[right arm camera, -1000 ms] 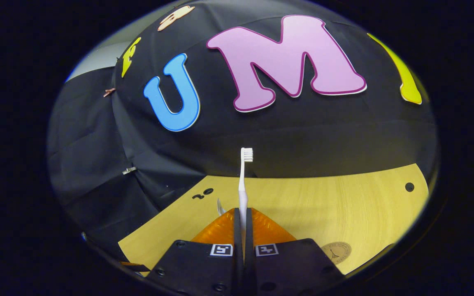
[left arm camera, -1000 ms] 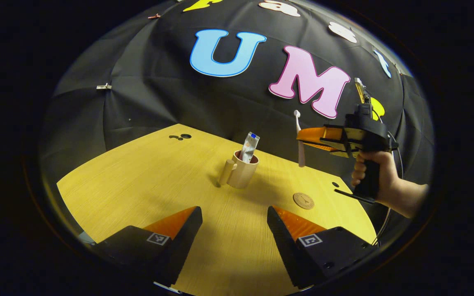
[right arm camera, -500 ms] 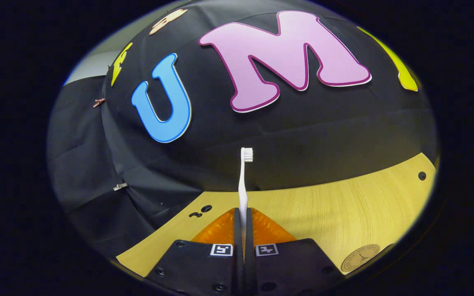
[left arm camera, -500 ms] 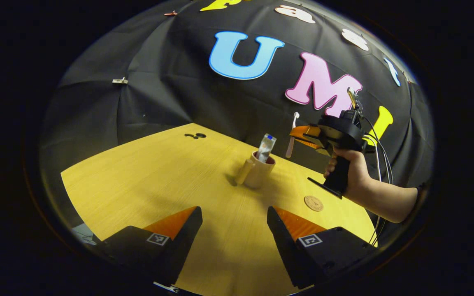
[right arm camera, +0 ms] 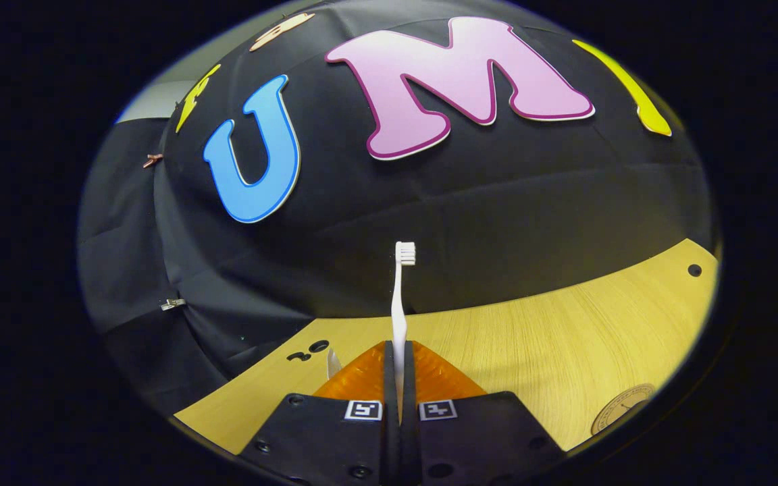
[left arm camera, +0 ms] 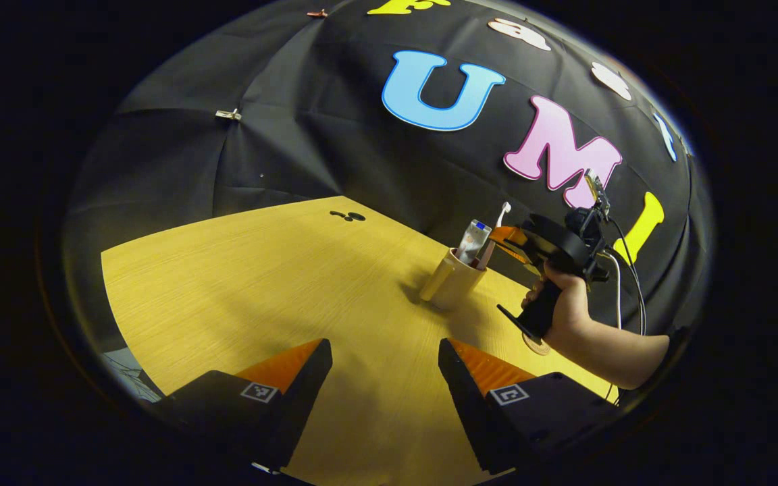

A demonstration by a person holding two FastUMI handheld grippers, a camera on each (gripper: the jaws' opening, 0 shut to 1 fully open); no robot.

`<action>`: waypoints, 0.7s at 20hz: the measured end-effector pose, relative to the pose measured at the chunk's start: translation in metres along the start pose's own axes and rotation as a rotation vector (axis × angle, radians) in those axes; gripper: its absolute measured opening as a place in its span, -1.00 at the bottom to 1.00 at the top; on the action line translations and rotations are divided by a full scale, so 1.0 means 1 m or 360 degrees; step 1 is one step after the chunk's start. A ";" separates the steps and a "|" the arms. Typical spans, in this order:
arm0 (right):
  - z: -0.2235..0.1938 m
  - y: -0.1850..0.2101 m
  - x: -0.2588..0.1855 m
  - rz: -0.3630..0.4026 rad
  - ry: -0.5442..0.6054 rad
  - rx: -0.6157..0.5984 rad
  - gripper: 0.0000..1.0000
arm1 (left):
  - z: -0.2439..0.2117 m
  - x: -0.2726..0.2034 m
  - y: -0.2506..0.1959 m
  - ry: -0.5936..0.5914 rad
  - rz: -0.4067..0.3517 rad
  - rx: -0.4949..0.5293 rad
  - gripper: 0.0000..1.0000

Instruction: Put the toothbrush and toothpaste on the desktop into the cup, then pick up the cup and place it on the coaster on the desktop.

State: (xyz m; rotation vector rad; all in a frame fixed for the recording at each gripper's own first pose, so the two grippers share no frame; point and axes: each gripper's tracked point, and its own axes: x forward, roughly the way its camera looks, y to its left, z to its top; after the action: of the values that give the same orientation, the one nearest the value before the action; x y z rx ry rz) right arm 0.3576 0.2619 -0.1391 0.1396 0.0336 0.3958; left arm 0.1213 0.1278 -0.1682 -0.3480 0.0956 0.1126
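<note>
A beige cup (left arm camera: pixel 451 286) with a side handle stands on the wooden desktop (left arm camera: pixel 274 283). The toothpaste tube (left arm camera: pixel 473 240) leans upright inside it. My right gripper (left arm camera: pixel 505 237), held by a hand (left arm camera: pixel 564 312), hovers just right of the cup, shut on a white toothbrush (left arm camera: pixel 495 236) whose lower end dips into the cup's mouth. In the right gripper view the toothbrush (right arm camera: pixel 399 297) stands upright, bristles on top, between the closed fingers of my right gripper (right arm camera: pixel 399 358). My left gripper (left arm camera: pixel 385 358) is open, low over the near desktop, holding nothing. The round brown coaster (right arm camera: pixel 622 408) lies at the lower right.
Black cloth walls the booth behind the desktop. Small dark holes (left arm camera: pixel 348 216) mark the far desktop, and one more hole (right arm camera: pixel 694 270) sits near the right edge. A cable (left arm camera: pixel 625 250) trails from the right gripper. Bare wood lies between my left gripper and the cup.
The right gripper carried the toothbrush left to the cup and lowered its end into the cup's mouth. The left gripper view swung so the cup shifted right; the left gripper stayed open.
</note>
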 end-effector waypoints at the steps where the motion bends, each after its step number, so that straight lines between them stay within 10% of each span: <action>1: -0.005 0.000 0.000 -0.0007 -0.0005 -0.0019 -0.89 | 0.001 0.002 0.002 -0.0008 0.0005 0.0001 0.96; 9: -0.037 0.004 -0.021 0.0023 -0.0002 -0.0123 -0.82 | -0.001 0.015 -0.007 -0.0009 -0.0016 0.0066 0.96; 14: -0.017 -0.034 -0.050 -0.0034 -0.0017 -0.0156 0.96 | 0.018 0.032 -0.030 -0.0020 -0.0109 0.0222 0.96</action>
State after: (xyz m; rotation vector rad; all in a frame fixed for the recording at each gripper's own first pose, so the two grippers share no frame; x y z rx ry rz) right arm 0.3240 0.2136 -0.1605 0.0447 0.0049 0.3744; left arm 0.1580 0.1086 -0.1451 -0.2113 0.0784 0.0404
